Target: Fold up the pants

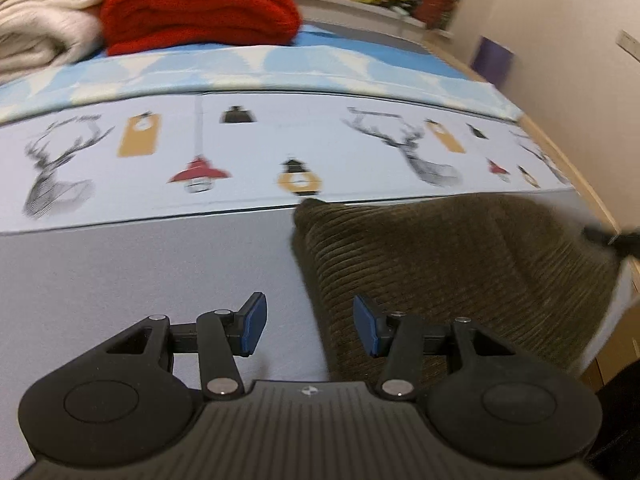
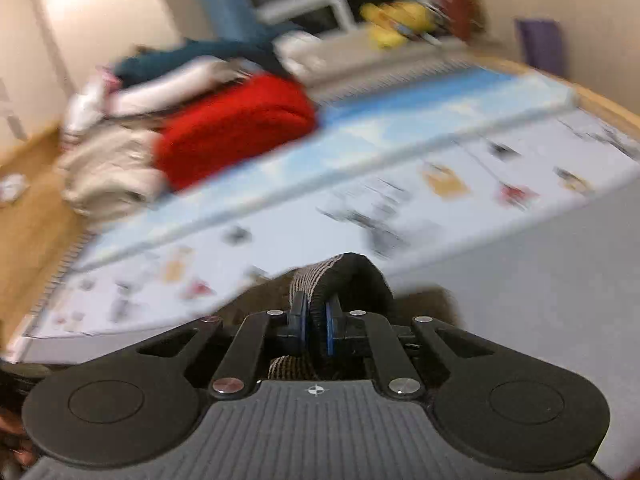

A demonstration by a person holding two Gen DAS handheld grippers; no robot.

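Observation:
The brown corduroy pants [image 1: 452,276] hang lifted over the grey sheet at the right in the left wrist view, their left edge running down between my left gripper's fingers. My left gripper [image 1: 310,324] is open, blue pads apart, with the pants' edge near its right pad [image 1: 366,326]. My right gripper [image 2: 315,322] is shut on a fold of the pants [image 2: 340,276], which bulges up over the fingertips. The right wrist view is blurred by motion. The right gripper shows as a dark blur at the pants' far right corner [image 1: 612,238].
The bed [image 1: 140,272] has a grey sheet, a band printed with deer and lanterns [image 1: 240,152] and a blue patterned band behind. A folded red blanket [image 1: 200,4] and cream blanket [image 1: 40,12] lie at the back left. A wall [image 1: 568,80] runs along the right.

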